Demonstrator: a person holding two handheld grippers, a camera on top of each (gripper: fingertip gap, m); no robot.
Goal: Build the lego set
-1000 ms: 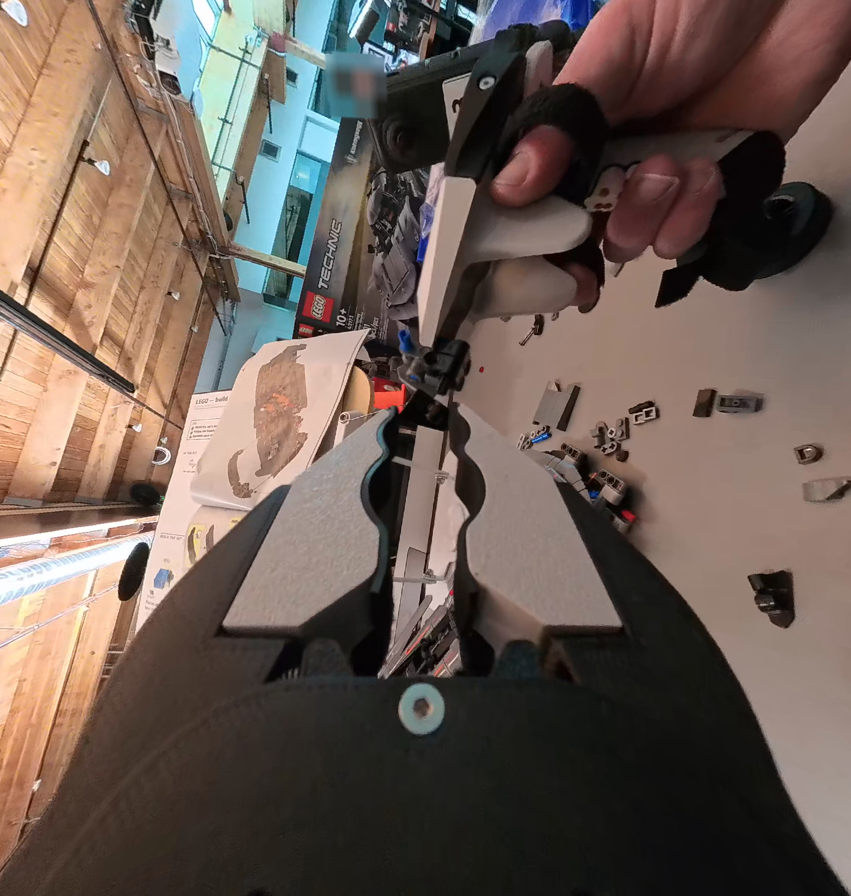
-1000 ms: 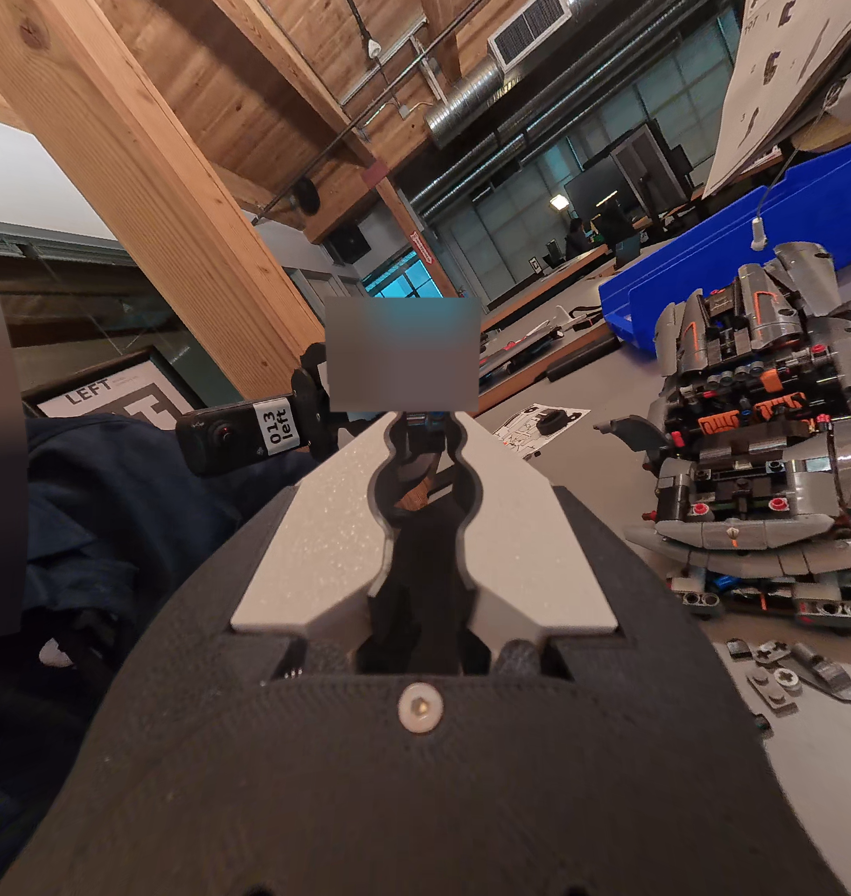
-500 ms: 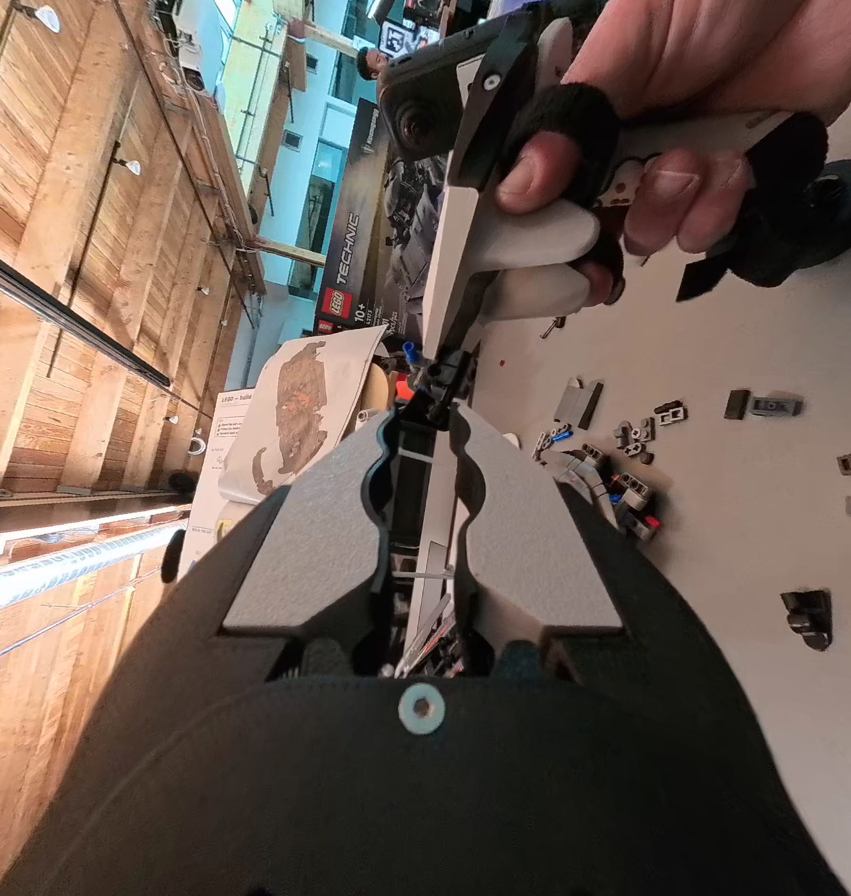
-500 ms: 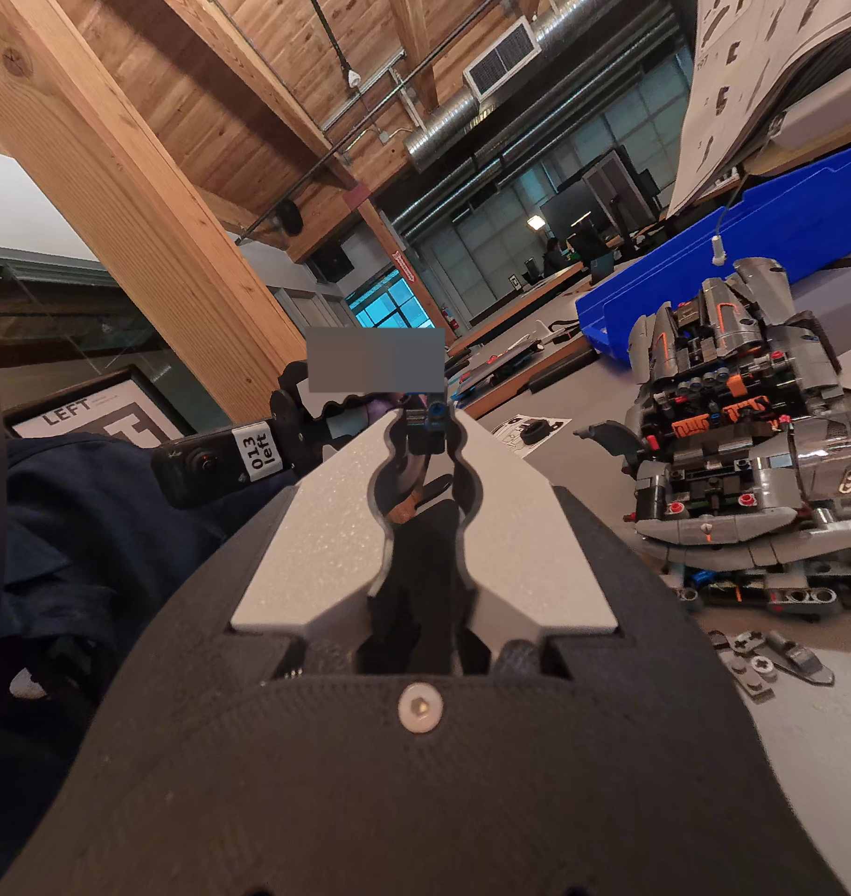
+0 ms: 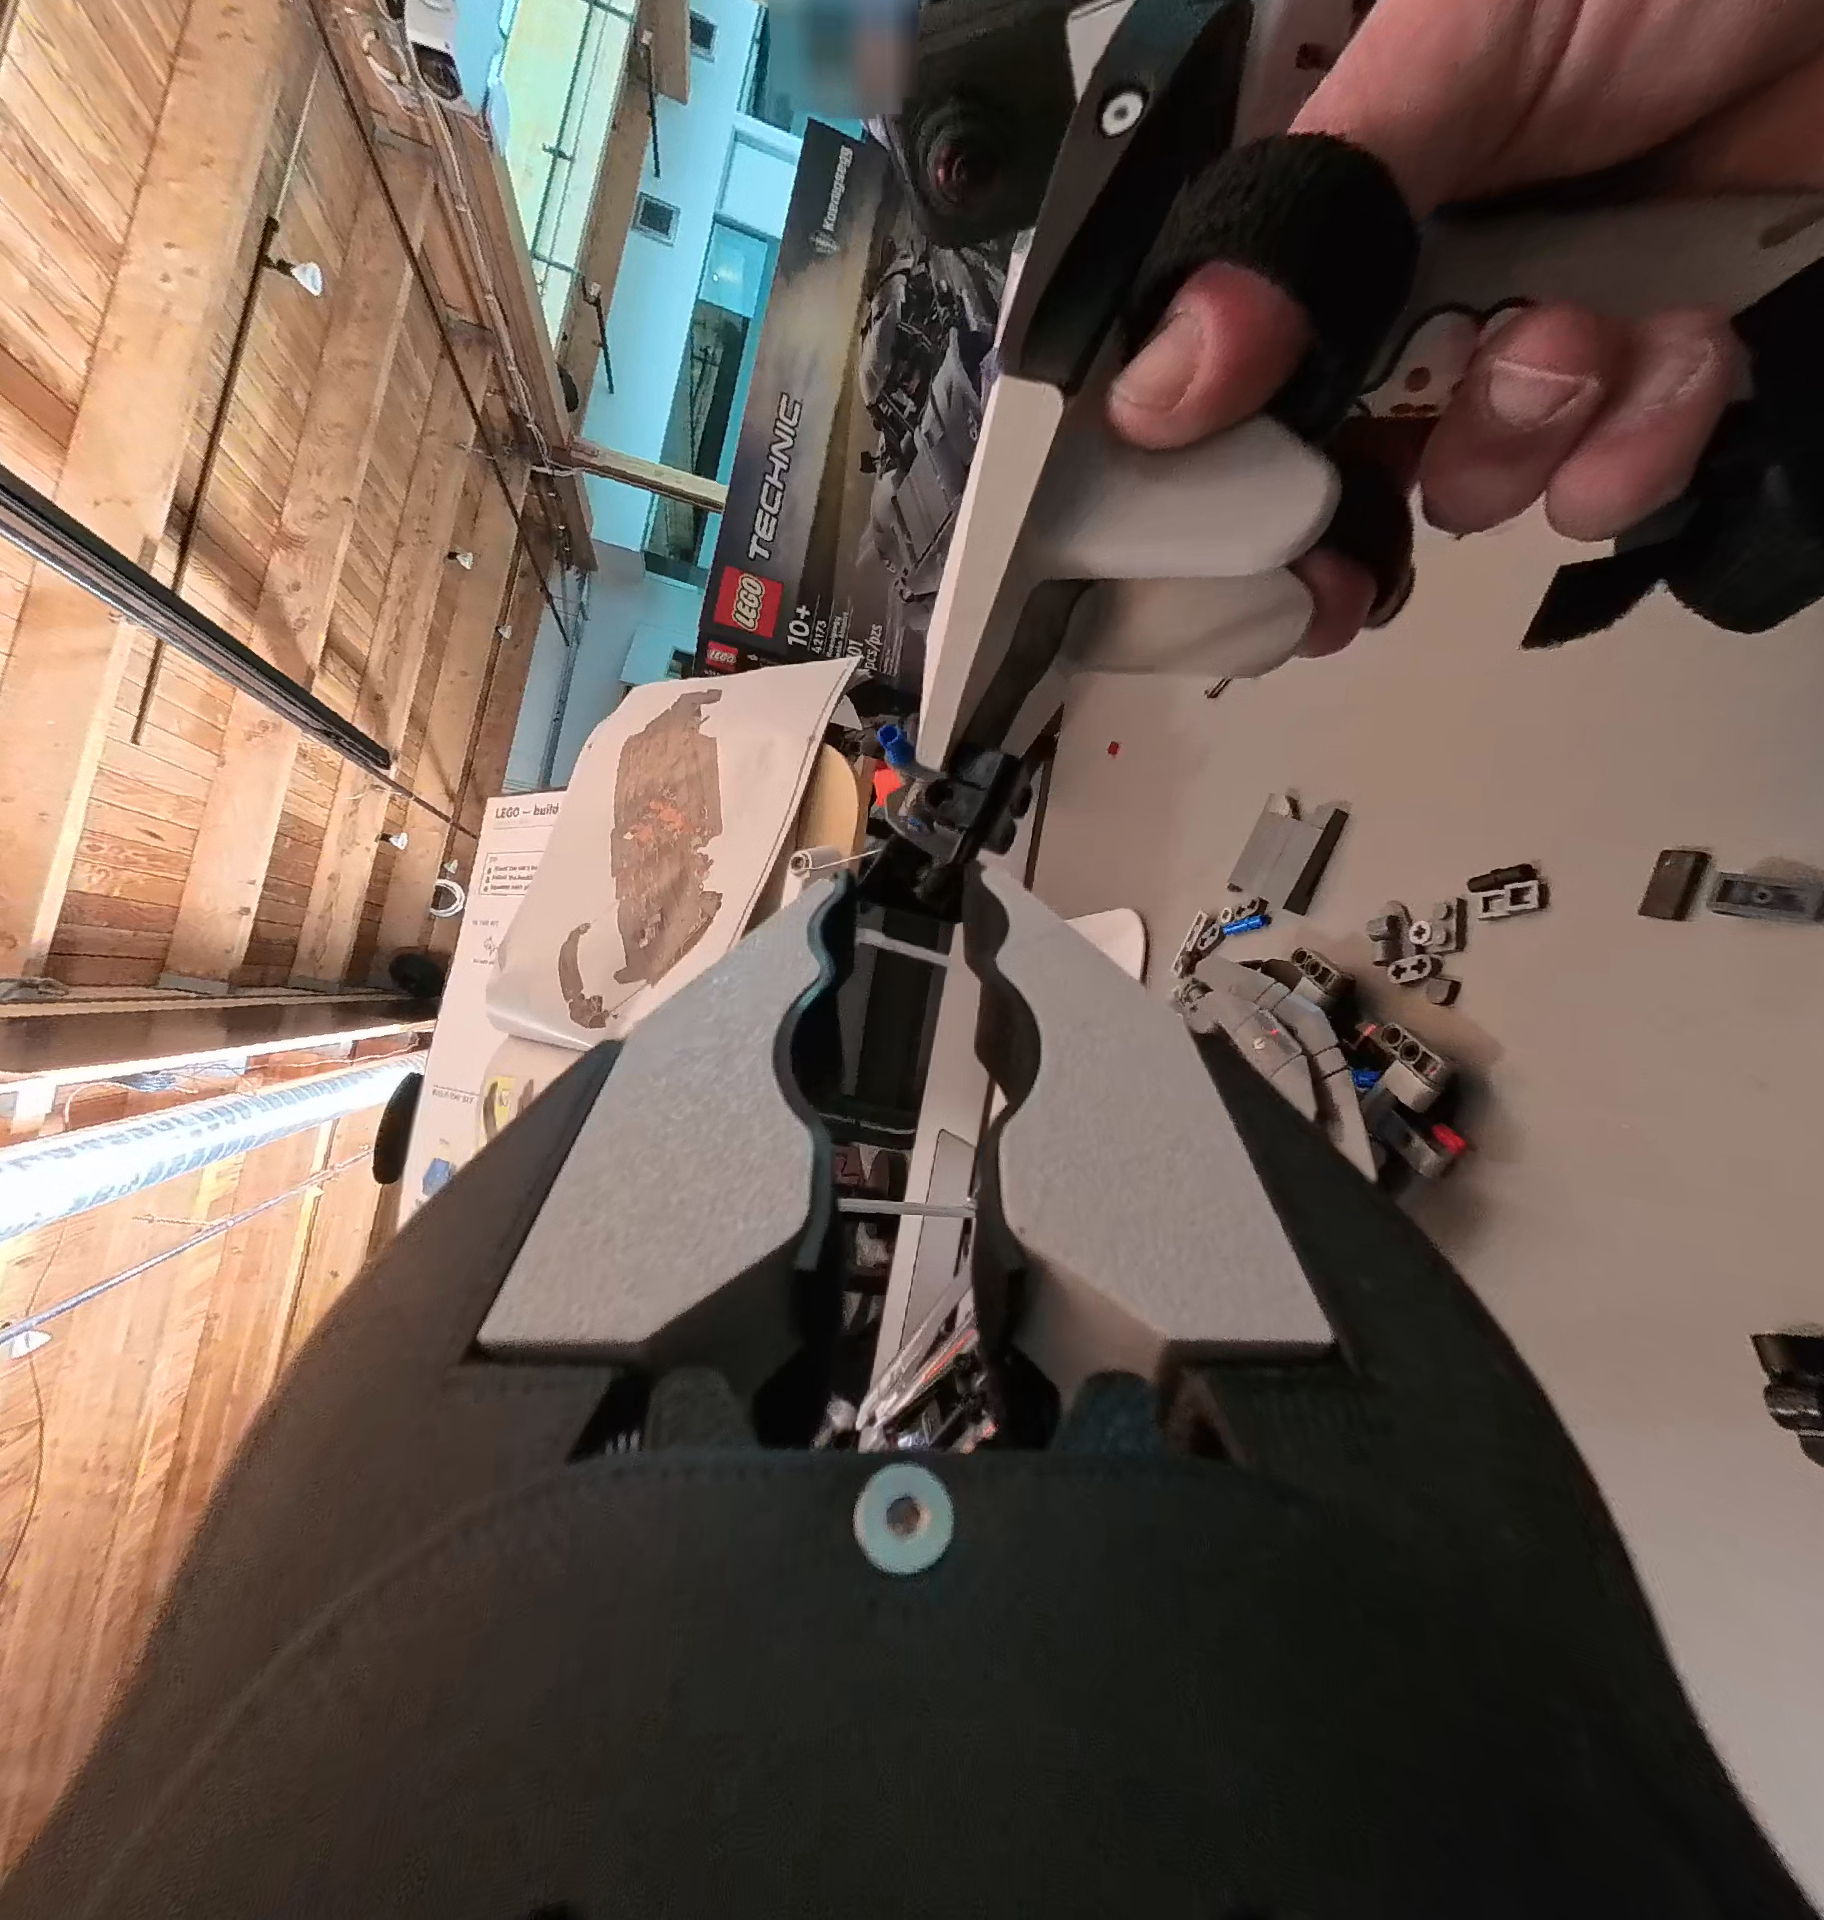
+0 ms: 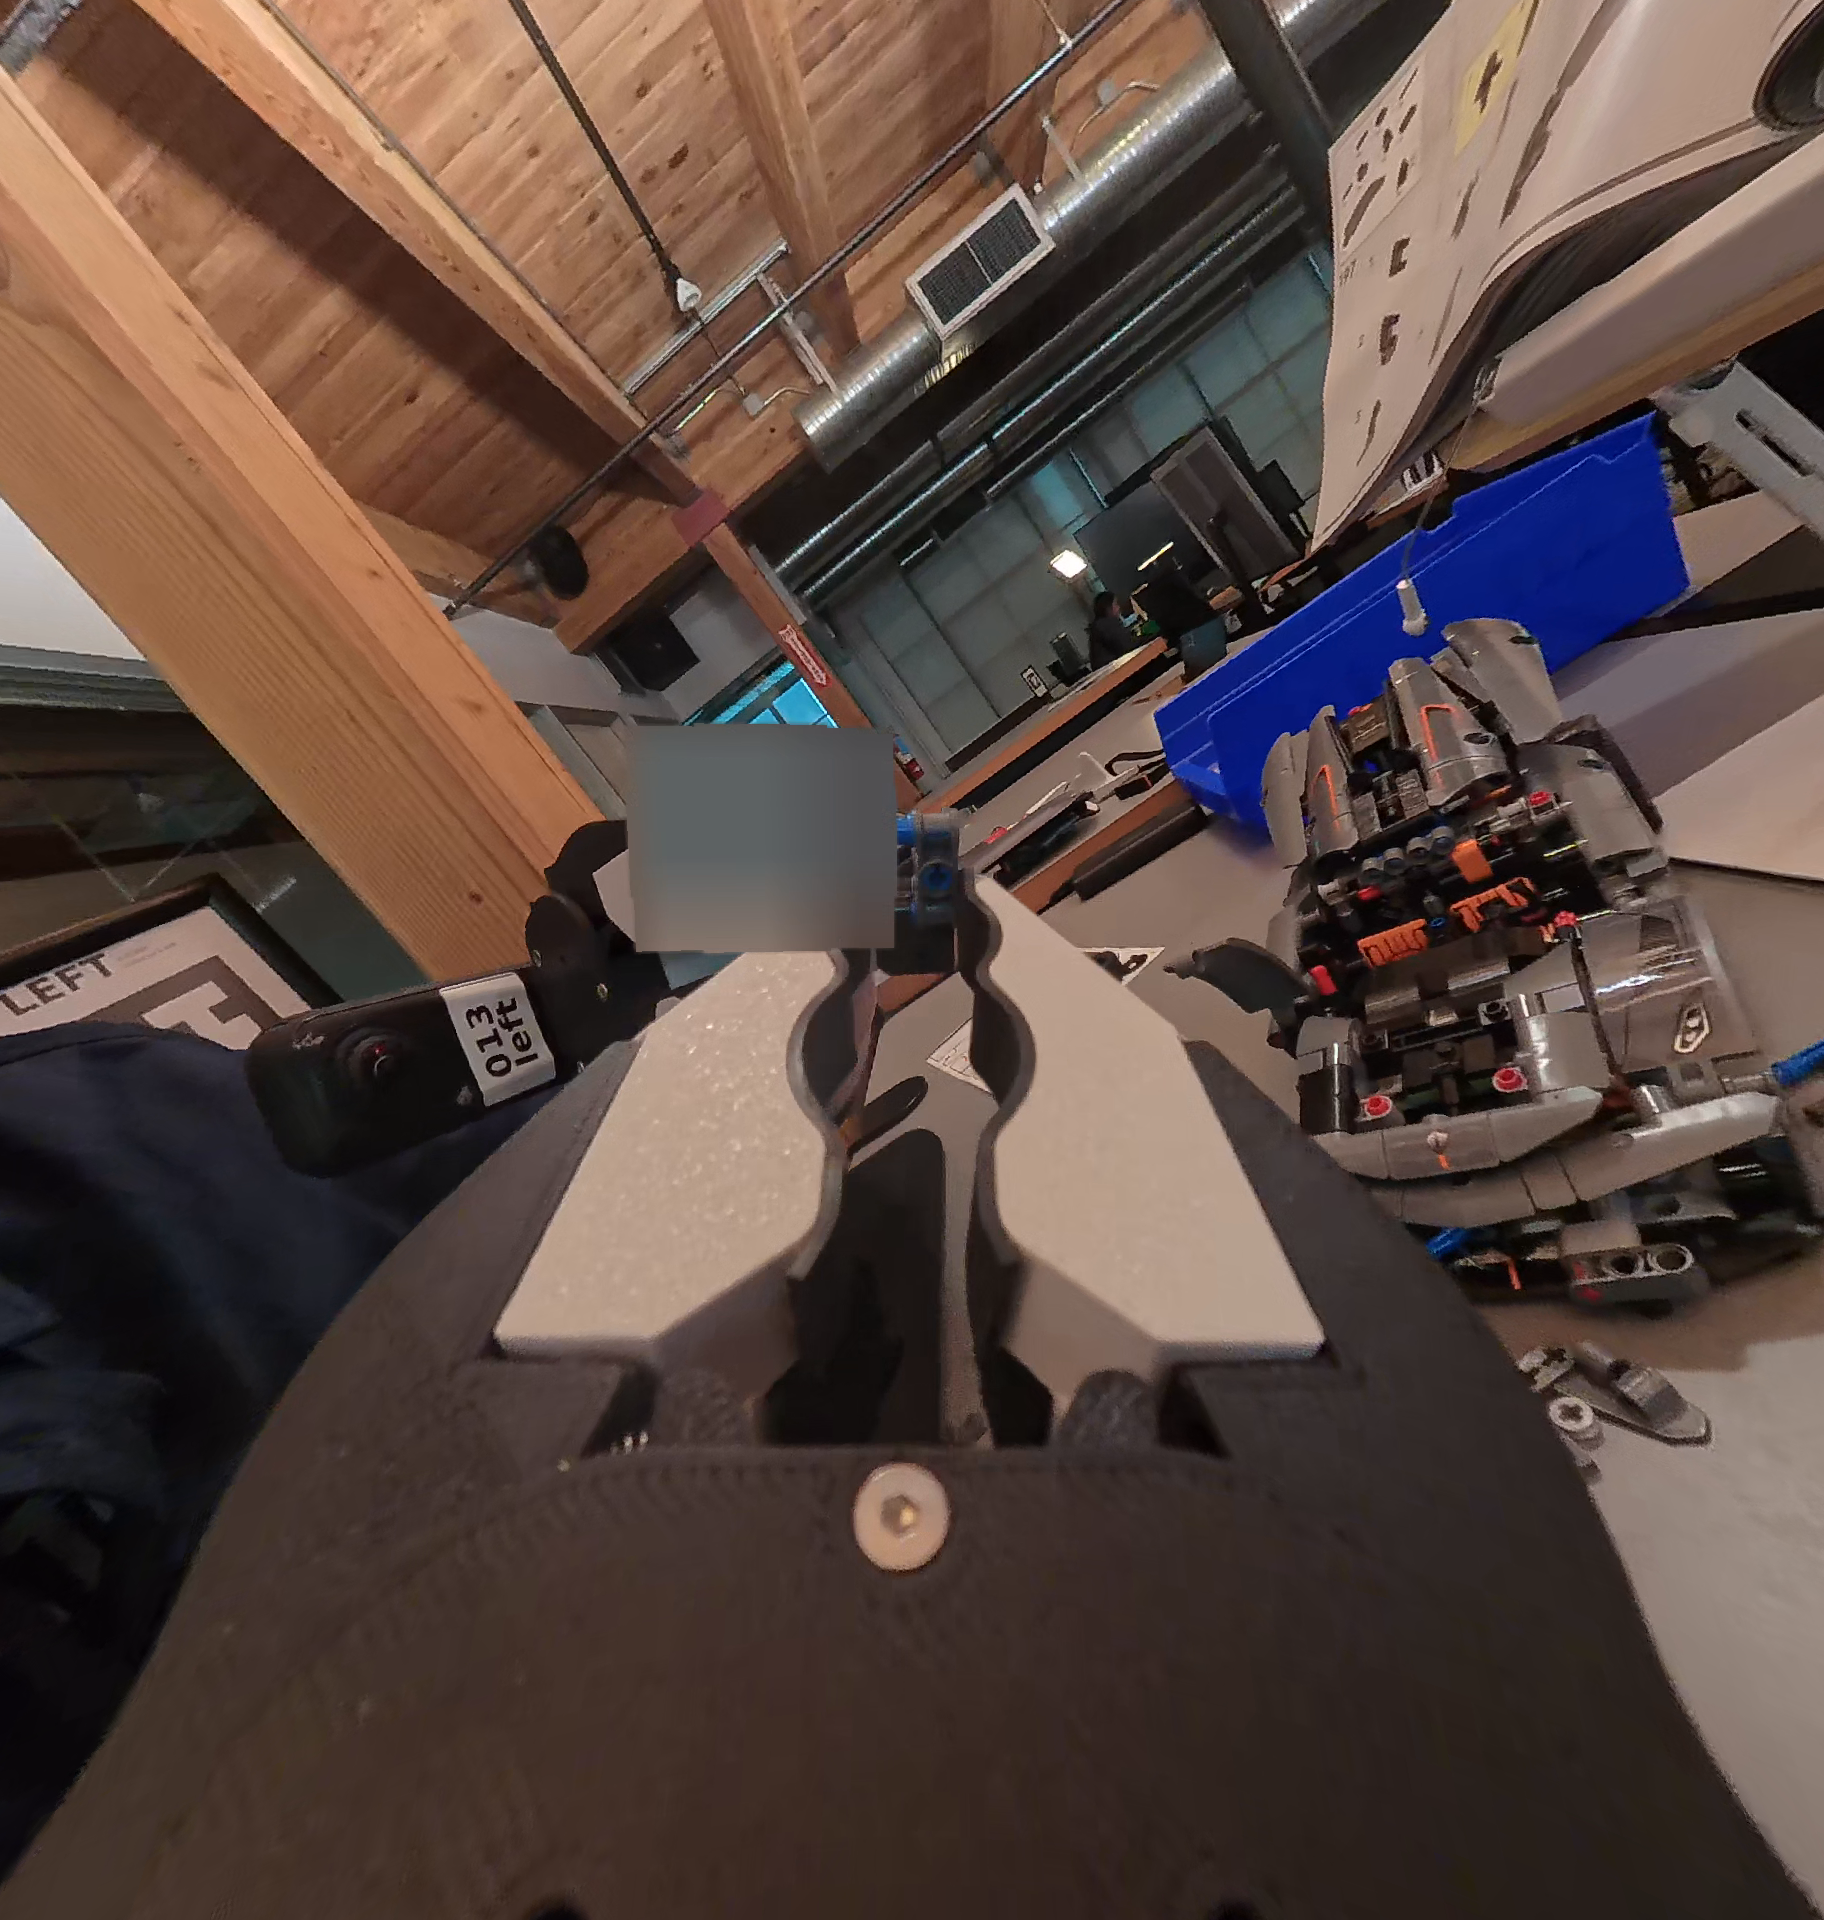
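Note:
A small black and grey lego assembly (image 5: pixel 958 805) with blue pins is held in the air between both grippers, tip to tip. My left gripper (image 5: pixel 910 885) is shut on its black lower end. My right gripper (image 5: pixel 937 756), held by a hand (image 5: pixel 1510 208), comes in from the upper right and is shut on its other end. In the right wrist view the assembly (image 6: pixel 929 873) sits at my right gripper's (image 6: pixel 910 930) tips. The left gripper's camera body (image 6: pixel 388 1060) shows to the left; its tips are hidden by a blurred patch. The grey lego car (image 6: pixel 1490 987) stands on the table to the right.
Loose grey and black lego parts (image 5: pixel 1323 1018) lie scattered on the white table (image 5: pixel 1614 1143). A lego box (image 5: pixel 835 416) and an open instruction booklet (image 5: pixel 669 862) stand at the back. A blue bin (image 6: pixel 1459 623) sits behind the car. A few small parts (image 6: pixel 1614 1392) lie near it. The grippers are tip to tip, or close to it.
Both grippers stay joined on the small assembly. The right gripper has drawn closer in the left view, and the right view has tilted, so the car sits further right.

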